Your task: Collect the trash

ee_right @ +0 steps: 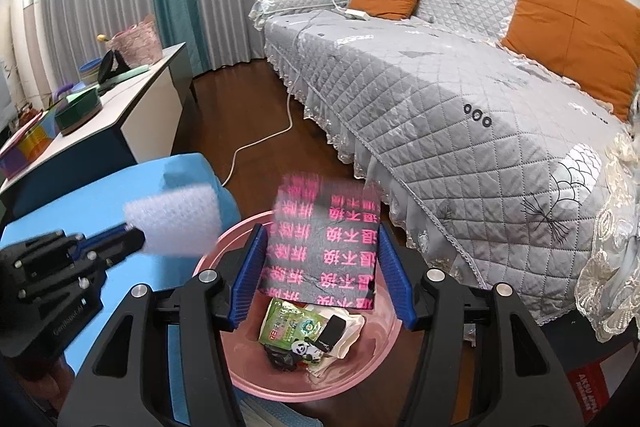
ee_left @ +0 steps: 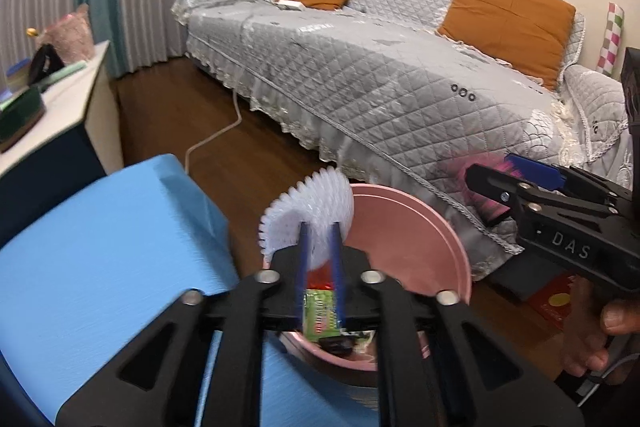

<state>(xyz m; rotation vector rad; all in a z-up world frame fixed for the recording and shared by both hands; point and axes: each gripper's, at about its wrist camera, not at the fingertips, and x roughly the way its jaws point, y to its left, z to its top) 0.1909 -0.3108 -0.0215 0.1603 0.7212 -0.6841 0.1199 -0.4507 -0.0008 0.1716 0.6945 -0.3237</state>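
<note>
We tilt both claws down over the pink basin point(ee_right: 384, 359): left claw point(ee_left: 320, 247) pinches white foam point(ee_left: 312, 211), right claw point(ee_right: 320, 267) clamps a black pink-lettered sheet point(ee_right: 328, 251).

Both black tools point(ee_left: 320, 259) point(ee_right: 320, 267) have blue ribbed fingers point(ee_right: 250, 277) and silver screws.

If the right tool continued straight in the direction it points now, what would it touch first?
Probably the pink basin, or the green wrapper lying in it. The right tool points down into it, with the black bag with pink characters between its fingers; depth is unclear.
</note>
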